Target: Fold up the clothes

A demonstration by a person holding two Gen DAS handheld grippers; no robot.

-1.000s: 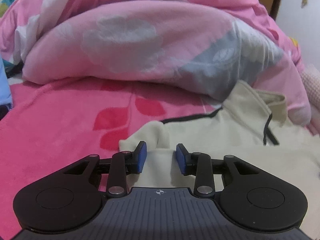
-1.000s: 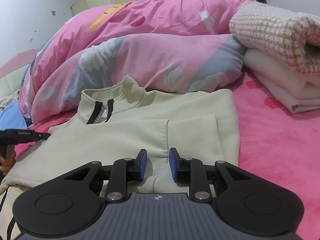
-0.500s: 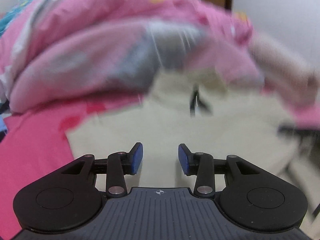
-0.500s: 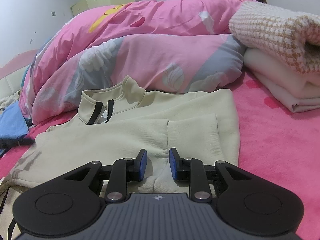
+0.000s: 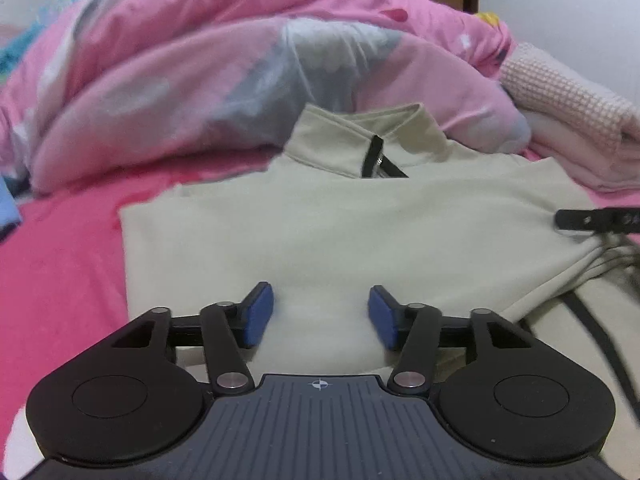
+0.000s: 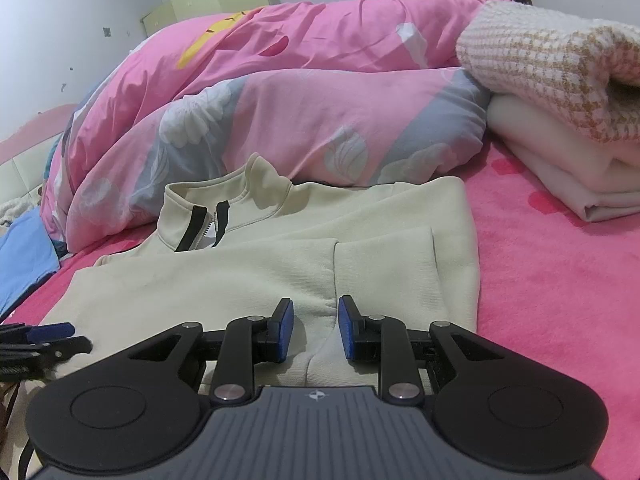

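A cream zip-collar sweatshirt [image 5: 340,232] lies flat on the pink bed sheet [image 5: 60,280], collar [image 6: 224,196] toward the duvet, with its sleeves folded across the chest. My left gripper [image 5: 320,316] hovers low over the left half of the folded sleeve. Its jaws are opening and nothing is pinched between the blue pads. My right gripper [image 6: 315,328] rests on the sweatshirt [image 6: 260,272] near its right side. Its narrow-set pads squeeze a puckered ridge of the cream cloth where the sleeve ends meet. One finger [image 5: 592,218] of the right gripper pokes into the left wrist view.
A bunched pink floral duvet [image 6: 320,120] fills the bed behind the collar. A knitted houndstooth piece [image 6: 560,60] sits on a folded cream cloth [image 6: 560,184] at the back right. A blue cloth [image 6: 24,256] lies at the left. Bare pink sheet [image 6: 560,300] extends to the right.
My left gripper swept from the sweatshirt's left edge to over its middle, and its jaws spread wider. The right gripper kept still with the same narrow grip.
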